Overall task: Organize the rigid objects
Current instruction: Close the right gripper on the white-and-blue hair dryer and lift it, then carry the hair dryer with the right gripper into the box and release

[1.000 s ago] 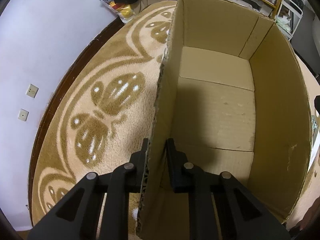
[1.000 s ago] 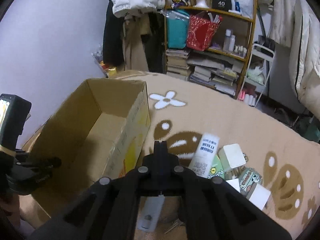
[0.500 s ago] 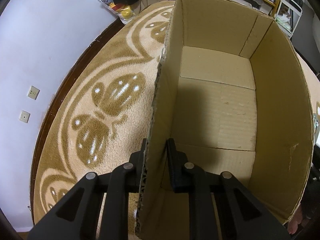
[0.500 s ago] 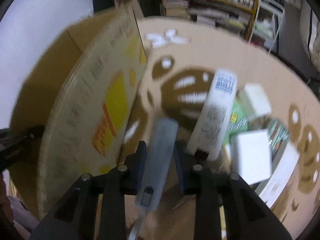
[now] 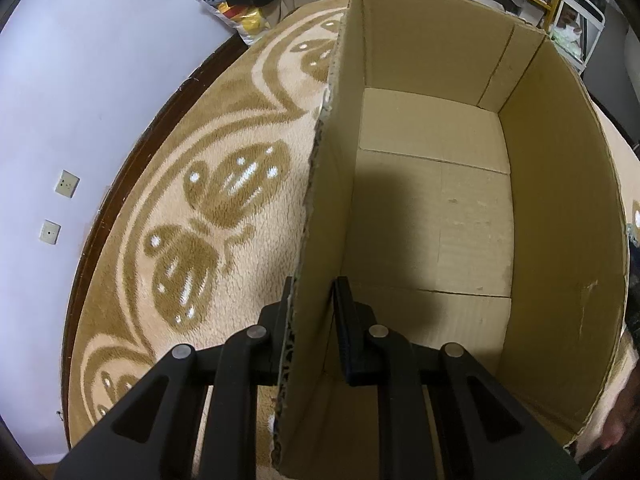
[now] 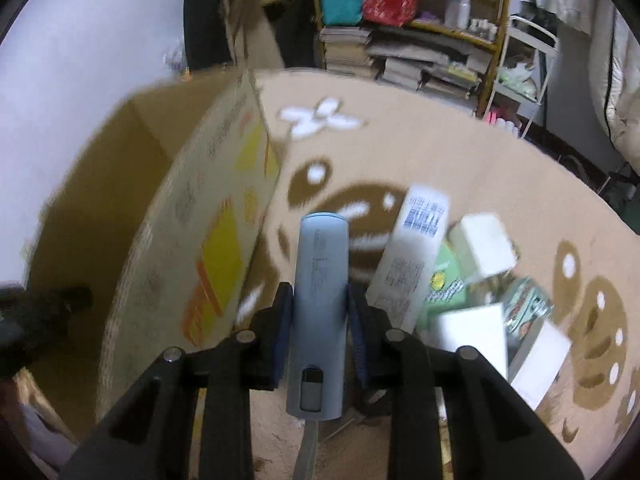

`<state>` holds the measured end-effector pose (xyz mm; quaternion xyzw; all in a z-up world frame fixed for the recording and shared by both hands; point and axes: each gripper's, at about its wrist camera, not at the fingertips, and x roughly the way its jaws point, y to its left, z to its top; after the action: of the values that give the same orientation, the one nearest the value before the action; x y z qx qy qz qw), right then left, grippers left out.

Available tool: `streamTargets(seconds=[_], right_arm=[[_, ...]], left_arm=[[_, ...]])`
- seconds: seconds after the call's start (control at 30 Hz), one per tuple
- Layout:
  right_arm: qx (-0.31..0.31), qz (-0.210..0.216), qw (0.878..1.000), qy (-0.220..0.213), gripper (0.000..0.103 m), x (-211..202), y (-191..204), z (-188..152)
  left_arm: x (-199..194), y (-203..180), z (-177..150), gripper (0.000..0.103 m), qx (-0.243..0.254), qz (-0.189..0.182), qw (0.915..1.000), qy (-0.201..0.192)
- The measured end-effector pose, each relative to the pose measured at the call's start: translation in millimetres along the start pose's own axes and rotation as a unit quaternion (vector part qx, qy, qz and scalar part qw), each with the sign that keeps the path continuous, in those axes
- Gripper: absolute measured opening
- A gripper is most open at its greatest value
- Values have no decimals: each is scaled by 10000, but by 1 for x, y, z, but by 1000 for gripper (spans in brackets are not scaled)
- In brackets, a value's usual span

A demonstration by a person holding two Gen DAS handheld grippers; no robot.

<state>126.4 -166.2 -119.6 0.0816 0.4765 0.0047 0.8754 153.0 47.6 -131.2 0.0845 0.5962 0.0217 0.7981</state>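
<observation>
An open cardboard box (image 5: 560, 208) stands on the carpet, nothing lying inside it. My left gripper (image 5: 314, 304) is shut on the box's left wall (image 5: 324, 216), one finger outside and one inside. In the right wrist view my right gripper (image 6: 320, 308) is shut on a long pale blue-grey device (image 6: 320, 280) with a small button at its near end, lifted above the carpet beside the box's printed outer wall (image 6: 216, 256). To its right lie a white carton (image 6: 416, 256), white boxes (image 6: 484, 248) and green packets (image 6: 444, 288).
The beige carpet (image 5: 208, 208) with brown patterns reaches a dark curved edge by the white wall at left. A cluttered shelf unit (image 6: 420, 28) with books and bags stands behind. A hand (image 5: 616, 432) shows at the box's near right corner.
My right gripper opened, closed on the blue-grey device and lifted it off the carpet. The left gripper has kept its hold on the box wall, barely moving.
</observation>
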Motion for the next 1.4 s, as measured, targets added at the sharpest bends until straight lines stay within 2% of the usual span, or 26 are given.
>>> streamTargets(seconds=[0.17,0.33,0.47,0.57,0.7,0.83,0.93,1.2,1.27,1.37,1.4], right_arm=[[22,94,9979,-642,29,-33,3,29],[126,524,9929,-1058,29,-66,16,41],[3,940,9908,-979,29,-69,41,40],[-156,1043,9900,-933,29,-66,57,33],[-154,1269,9896,-653,29,-53,71,21],[-173,1172,9915,-546,29,-41,76,13],[15,1337,9899,-478,29,-33,71,13],[50,1231,9913,-456,30,-24,68,10],[73,1298,9893,-667,30,-33,64,11],[-63,1096,9897,-919,31,-50,60,16],[-58,1065,9900,-919,37,-53,58,18]], left_arm=[[0,-3,-2,16,77,73,9999,-21],[0,-4,-2,16,79,88,9999,-12],[5,-1,-1,16,-47,-98,9998,154],[1,-2,-2,16,-21,-82,9999,95],[1,-2,-3,16,16,-51,9999,86],[0,0,-3,15,-18,-113,9999,51],[-2,-2,-4,15,6,-100,9999,41],[-4,-5,-4,15,98,-44,9999,-2],[-4,-6,-4,15,94,-35,9999,-7],[-5,-9,-5,17,175,-39,9998,-46],[-6,-10,-5,17,196,-128,9997,-43]])
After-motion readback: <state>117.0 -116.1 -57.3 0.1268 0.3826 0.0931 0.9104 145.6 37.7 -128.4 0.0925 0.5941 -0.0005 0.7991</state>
